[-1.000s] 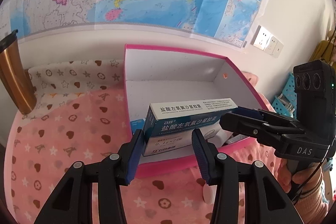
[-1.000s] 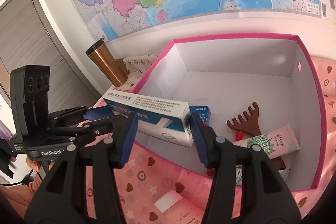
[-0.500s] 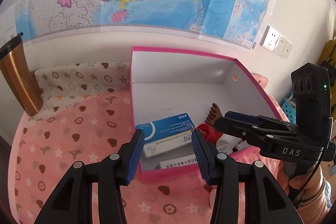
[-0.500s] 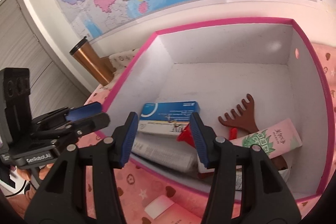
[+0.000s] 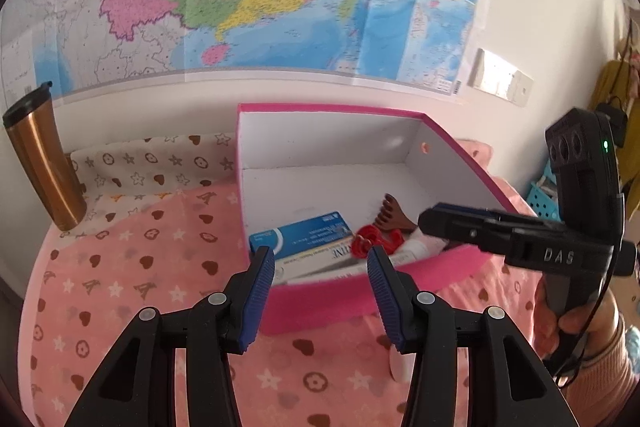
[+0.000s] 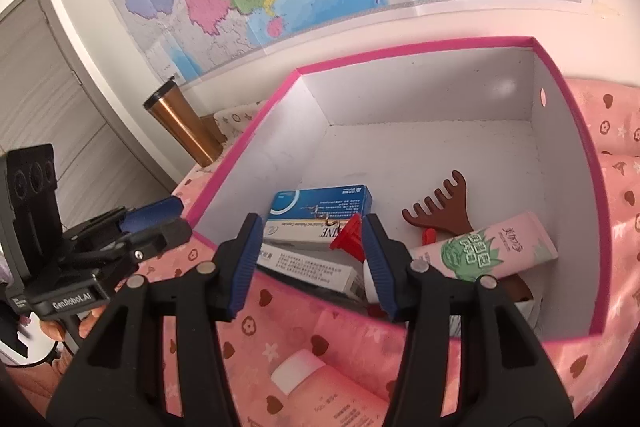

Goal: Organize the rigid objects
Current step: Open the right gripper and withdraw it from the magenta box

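My right gripper [image 6: 314,259] has its blue-padded jaws apart and holds nothing; it hangs over the near edge of the pink cardboard box with white inside [image 6: 440,47]. My left gripper [image 5: 322,281] is also apart and empty, just before the near wall. Inside, near side, lie the blue and white medicine carton [image 6: 320,205], the brown wooden comb [image 6: 442,211] and the pink tube with green print [image 6: 486,251]. I judge one placing is finished; next I must fetch the pink bottle with white cap [image 6: 320,387] lying on the cloth, nearer than the box

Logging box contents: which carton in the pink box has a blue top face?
The blue medicine carton, farthest into the pink box; the two cartons nearer the front wall are white.
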A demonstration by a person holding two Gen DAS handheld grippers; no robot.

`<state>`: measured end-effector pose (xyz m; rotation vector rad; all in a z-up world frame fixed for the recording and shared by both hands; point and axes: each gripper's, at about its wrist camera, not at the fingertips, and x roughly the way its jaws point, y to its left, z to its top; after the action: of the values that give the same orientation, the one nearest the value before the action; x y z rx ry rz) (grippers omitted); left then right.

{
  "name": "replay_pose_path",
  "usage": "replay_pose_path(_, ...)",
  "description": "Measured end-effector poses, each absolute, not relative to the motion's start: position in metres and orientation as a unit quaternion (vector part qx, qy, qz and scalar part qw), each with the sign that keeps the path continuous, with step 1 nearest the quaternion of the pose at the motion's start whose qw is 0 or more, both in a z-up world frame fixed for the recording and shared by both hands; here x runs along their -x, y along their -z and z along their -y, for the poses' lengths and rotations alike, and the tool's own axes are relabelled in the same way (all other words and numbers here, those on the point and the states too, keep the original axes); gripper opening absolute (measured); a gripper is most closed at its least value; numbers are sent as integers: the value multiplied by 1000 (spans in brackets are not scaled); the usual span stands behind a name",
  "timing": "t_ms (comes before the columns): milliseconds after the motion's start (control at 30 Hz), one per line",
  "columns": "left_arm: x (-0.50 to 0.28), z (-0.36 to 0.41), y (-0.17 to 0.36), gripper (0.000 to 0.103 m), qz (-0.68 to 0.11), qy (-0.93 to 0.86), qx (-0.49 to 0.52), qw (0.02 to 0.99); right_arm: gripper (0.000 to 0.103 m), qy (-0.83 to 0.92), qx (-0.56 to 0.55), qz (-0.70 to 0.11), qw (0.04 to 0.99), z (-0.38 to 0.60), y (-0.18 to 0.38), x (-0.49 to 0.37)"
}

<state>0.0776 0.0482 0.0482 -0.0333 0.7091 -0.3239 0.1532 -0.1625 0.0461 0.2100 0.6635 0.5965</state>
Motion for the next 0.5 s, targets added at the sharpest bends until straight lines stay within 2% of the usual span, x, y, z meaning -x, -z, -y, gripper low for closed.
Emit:
replay_pose_path(133, -60, -36, -48, 54, -334, 159, -9, 929, 54, -291, -99, -305, 901, 168, -50, -137)
replay_pose_path(500, -27, -5, -42, 56, -321, 181, -53, 928, 54, -293, -87, -275, 912, 182, -52, -85)
